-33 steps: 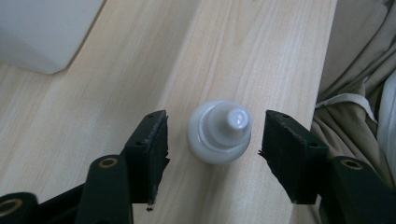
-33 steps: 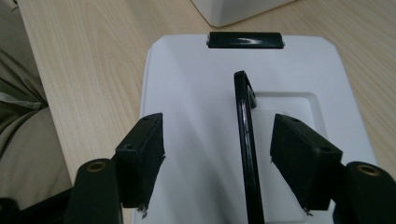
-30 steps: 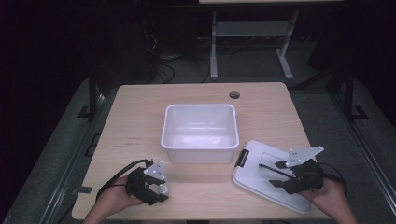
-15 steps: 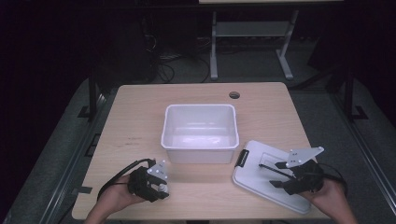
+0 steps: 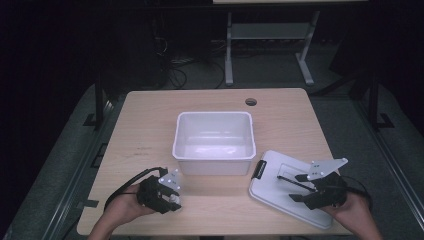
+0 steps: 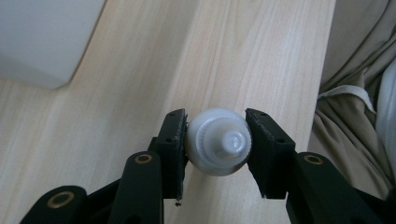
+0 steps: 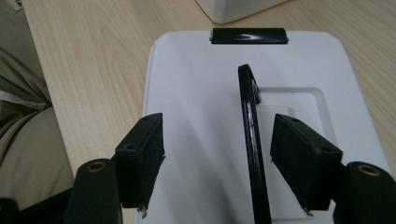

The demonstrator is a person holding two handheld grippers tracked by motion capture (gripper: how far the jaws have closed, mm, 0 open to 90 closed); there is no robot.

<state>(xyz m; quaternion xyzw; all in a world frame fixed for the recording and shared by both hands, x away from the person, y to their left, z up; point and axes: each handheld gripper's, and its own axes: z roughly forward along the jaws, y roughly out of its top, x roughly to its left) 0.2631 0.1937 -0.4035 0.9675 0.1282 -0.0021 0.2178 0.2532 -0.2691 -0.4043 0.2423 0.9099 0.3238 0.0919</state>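
Observation:
My left gripper [image 6: 215, 113] is shut on a small white round bottle with a ribbed cap [image 6: 218, 147], held just above the wooden table; its jaws have just been closing on it. In the high view this gripper [image 5: 170, 195] is at the table's front left. My right gripper [image 7: 218, 120] stands open over a white lid [image 7: 187, 84] lying flat at the front right. The lid's thin black handle [image 7: 250, 107] runs up between the jaws, nearer the right one, and no pad presses on it. In the high view the right gripper [image 5: 296, 188] hangs over the lid [image 5: 272, 175].
An empty white bin [image 5: 214, 150] stands mid-table, just beyond both grippers. The lid has a black latch [image 7: 248, 36] on its far edge. A round cable hole [image 5: 251, 102] lies at the table's back right. The person's clothing [image 6: 355, 93] shows past the table's near edge.
Both hands stay where they were. In the high view the left gripper's jaws look slightly narrower around the white bottle.

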